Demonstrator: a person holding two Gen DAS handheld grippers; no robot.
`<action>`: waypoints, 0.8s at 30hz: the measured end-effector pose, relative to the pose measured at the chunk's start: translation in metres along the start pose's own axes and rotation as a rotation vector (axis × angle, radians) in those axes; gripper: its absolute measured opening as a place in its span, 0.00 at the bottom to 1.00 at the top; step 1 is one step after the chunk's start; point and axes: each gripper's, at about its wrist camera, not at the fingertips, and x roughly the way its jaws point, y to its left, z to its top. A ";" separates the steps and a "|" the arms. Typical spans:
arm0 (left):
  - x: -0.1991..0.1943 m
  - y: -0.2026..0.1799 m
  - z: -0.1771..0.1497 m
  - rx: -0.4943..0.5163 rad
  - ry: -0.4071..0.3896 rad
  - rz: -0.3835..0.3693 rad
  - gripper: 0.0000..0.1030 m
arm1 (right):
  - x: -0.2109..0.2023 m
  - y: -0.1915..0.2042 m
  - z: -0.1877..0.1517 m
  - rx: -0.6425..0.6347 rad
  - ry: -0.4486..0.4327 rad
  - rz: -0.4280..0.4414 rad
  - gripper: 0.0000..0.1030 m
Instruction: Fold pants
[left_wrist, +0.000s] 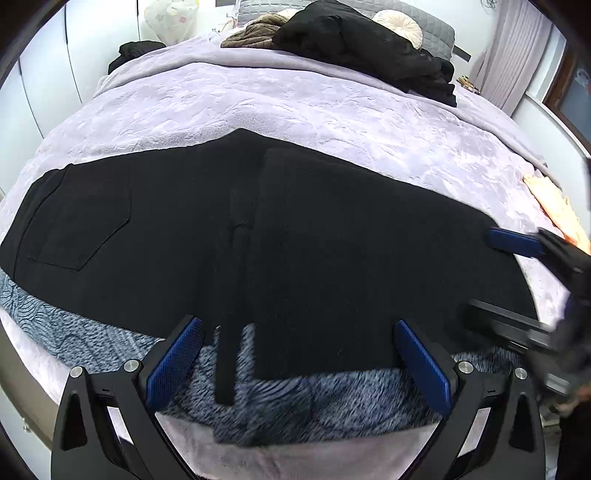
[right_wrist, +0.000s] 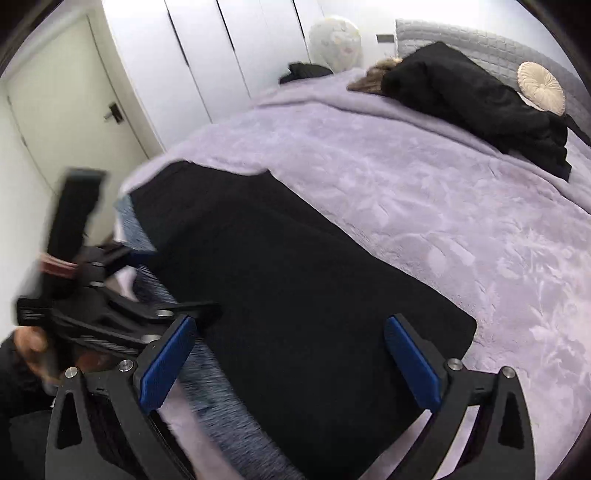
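Left wrist view, your left gripper (left_wrist: 299, 365): its 2 blue pads stand wide apart, nothing pinched; the near hem of the black pants (left_wrist: 236, 236) lies between them without touching either pad.
Left wrist view, pants: spread flat across the near part of the lilac blanket (left_wrist: 295, 107), one section folded over on the right half, a back pocket showing at the left.
Left wrist view, strip: a narrow black strip (left_wrist: 224, 365) hangs from the hem over the grey fuzzy throw (left_wrist: 280, 402) at the bed's near edge.
Left wrist view, your right gripper (left_wrist: 517, 280): blurred at the right edge, one blue pad over the pants' right end.
Left wrist view, far side: a heap of dark clothes (left_wrist: 365, 48) and a round cream cushion (left_wrist: 399, 26).
Right wrist view, your right gripper (right_wrist: 288, 362): jaws spread wide, holding nothing, above the pants (right_wrist: 280, 280).
Right wrist view, pants: a long folded black band running from near centre to far left.
Right wrist view, your left gripper (right_wrist: 122, 273): blurred at the left; you cannot tell its jaws here.
Right wrist view, far left: white wardrobe doors (right_wrist: 207, 48).
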 end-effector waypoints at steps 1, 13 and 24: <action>-0.007 0.004 -0.001 -0.009 -0.017 0.018 1.00 | 0.006 0.000 0.000 -0.011 0.009 -0.031 0.99; -0.022 0.048 -0.007 -0.137 -0.069 -0.010 1.00 | 0.019 0.037 0.032 -0.109 0.036 -0.047 0.99; -0.020 0.076 -0.020 -0.217 -0.056 0.010 1.00 | 0.089 0.058 0.089 -0.208 0.188 -0.011 1.00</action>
